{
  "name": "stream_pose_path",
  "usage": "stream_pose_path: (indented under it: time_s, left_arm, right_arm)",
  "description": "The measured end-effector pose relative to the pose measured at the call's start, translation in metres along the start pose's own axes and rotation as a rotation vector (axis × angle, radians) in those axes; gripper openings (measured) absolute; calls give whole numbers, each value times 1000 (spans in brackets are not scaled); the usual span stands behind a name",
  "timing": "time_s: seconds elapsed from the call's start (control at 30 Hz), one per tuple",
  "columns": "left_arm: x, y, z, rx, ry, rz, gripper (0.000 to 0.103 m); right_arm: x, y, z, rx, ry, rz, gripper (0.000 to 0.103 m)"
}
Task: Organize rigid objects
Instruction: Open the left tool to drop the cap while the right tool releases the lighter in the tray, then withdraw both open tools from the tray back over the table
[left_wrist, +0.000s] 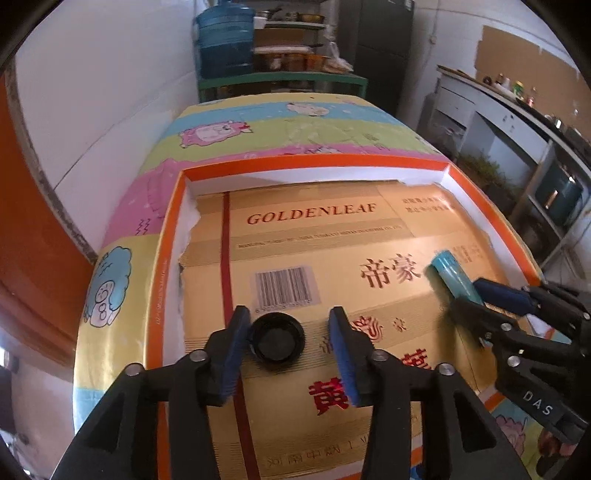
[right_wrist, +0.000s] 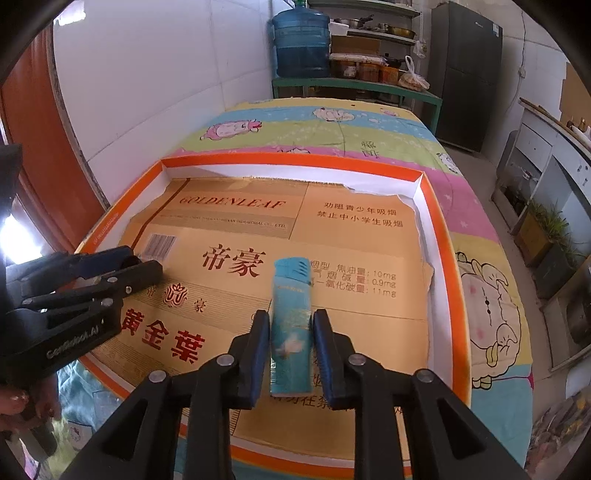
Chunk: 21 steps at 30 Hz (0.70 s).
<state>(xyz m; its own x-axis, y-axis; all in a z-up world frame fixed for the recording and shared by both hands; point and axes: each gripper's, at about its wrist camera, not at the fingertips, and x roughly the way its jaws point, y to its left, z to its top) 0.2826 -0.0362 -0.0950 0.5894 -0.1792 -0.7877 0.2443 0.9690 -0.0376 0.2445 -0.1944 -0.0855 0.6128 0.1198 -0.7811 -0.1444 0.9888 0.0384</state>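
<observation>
Left claw (left_wrist: 290, 341): released, fingers straddling one black cap (left_wrist: 277, 341), which lies on the gold cardboard (left_wrist: 332, 240) inside the orange-rimmed tray (left_wrist: 168, 258); seemingly not yet gripped. Right claw (right_wrist: 291, 349): fingers either side of one teal lighter (right_wrist: 291, 325), blurred, near the tray's right wall; grasp cannot be confirmed. Advice: centre cap between pads, clench squarely. Count: one cap, one lighter, one tray.

Left tongs (left_wrist: 288, 350): black plastic arms, blue ribbed pads, silver round screws at the joints. Right tongs (right_wrist: 291, 354): same black arms, blue pads, silver screws. White lettering "DAS" on right body seen from left wrist view. Bare skin of hand (right_wrist: 18, 402) at lower-left edge.
</observation>
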Motion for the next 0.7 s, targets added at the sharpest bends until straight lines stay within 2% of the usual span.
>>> stream_pose_path:
  time_s: [0.07, 0.1, 0.23, 0.37, 0.4, 0.43, 0.47, 0.6, 0.7]
  left_arm:
    - [-2, 1, 0, -4, 0, -7, 47]
    - [-3, 1, -1, -11, -4, -14, 47]
    - [-15, 3, -3, -32, -26, -47, 47]
    - [-30, -2, -7, -15, -56, -28, 48]
    - [-34, -3, -8, -6, -63, -22, 54]
    - [-39, -4, -10, 2, -74, -19, 65]
    - [-45, -6, -12, 7, -88, -13, 69]
    - [-69, -7, -22, 2, -134, -5, 71]
    - [-86, -5, -32, -26, -151, -48, 71]
  right_arm:
    - [-1, 1, 0, 1, -4, 0, 47]
    - [-1, 1, -1, 5, -5, 1, 49]
    - [-7, -2, -1, 25, -19, 2, 49]
    - [-18, -3, -2, 41, -46, 2, 49]
    - [-22, -3, -3, 44, -52, 5, 49]
    - [-26, -3, -4, 48, -59, 7, 49]
    - [-31, -3, -5, 53, -67, 11, 49]
    - [-50, -3, -12, 67, -89, 35, 49]
    - [-63, 0, -19, 73, -100, 48, 49]
